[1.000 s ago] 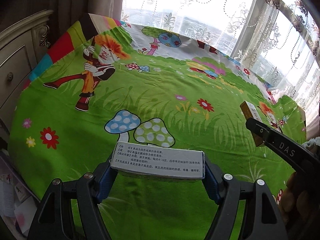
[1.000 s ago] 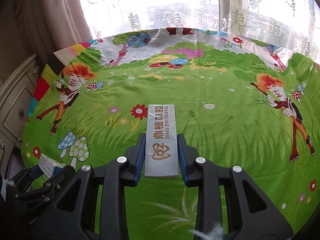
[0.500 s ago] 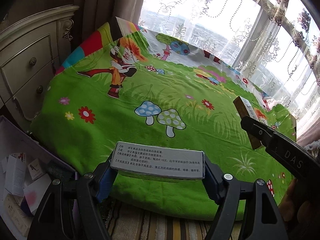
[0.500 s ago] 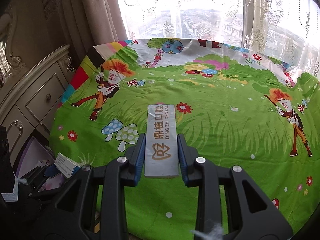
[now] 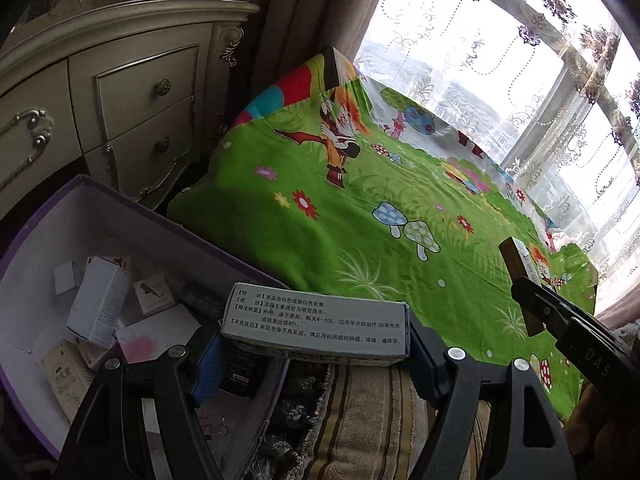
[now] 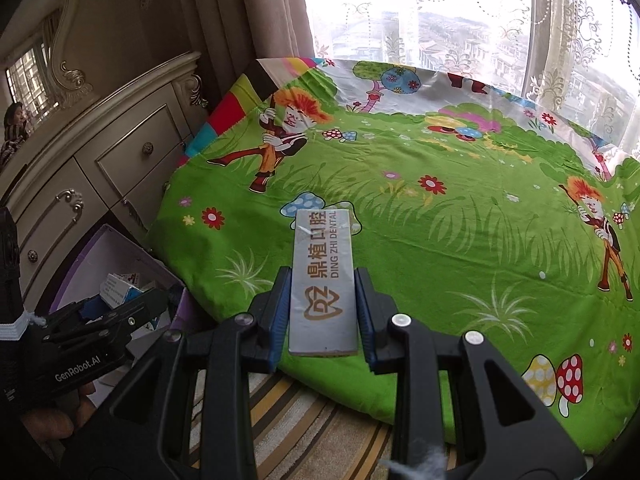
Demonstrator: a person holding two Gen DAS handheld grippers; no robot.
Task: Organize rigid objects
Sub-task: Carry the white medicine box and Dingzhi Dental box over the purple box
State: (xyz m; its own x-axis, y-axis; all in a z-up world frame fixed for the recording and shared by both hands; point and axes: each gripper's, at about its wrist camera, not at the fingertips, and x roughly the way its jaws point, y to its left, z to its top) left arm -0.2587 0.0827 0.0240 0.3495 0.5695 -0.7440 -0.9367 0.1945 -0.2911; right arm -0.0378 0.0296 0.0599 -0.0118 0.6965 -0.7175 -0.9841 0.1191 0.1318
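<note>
My left gripper (image 5: 316, 344) is shut on a grey medicine box (image 5: 316, 326) with printed Chinese text, held crosswise above the near right edge of a purple storage box (image 5: 132, 208). Several small cartons lie inside that box. My right gripper (image 6: 323, 312) is shut on a long grey dental box (image 6: 323, 280) with gold lettering, held lengthwise over the front edge of the green cartoon sheet (image 6: 460, 240). The right gripper (image 5: 532, 304) also shows at the right of the left wrist view, and the left gripper (image 6: 124, 304) at the lower left of the right wrist view.
A cream dresser (image 5: 120, 92) with drawers stands to the left, behind the purple box (image 6: 116, 256). A striped rug (image 6: 304, 420) covers the floor below the sheet's edge. Lace curtains and a window (image 6: 440, 20) lie behind the bed. A person is reflected in a mirror (image 6: 16, 128).
Both grippers have moved back and left off the sheet, each keeping its box. The purple box and dresser have come into view, and the left gripper now hangs over the box's edge.
</note>
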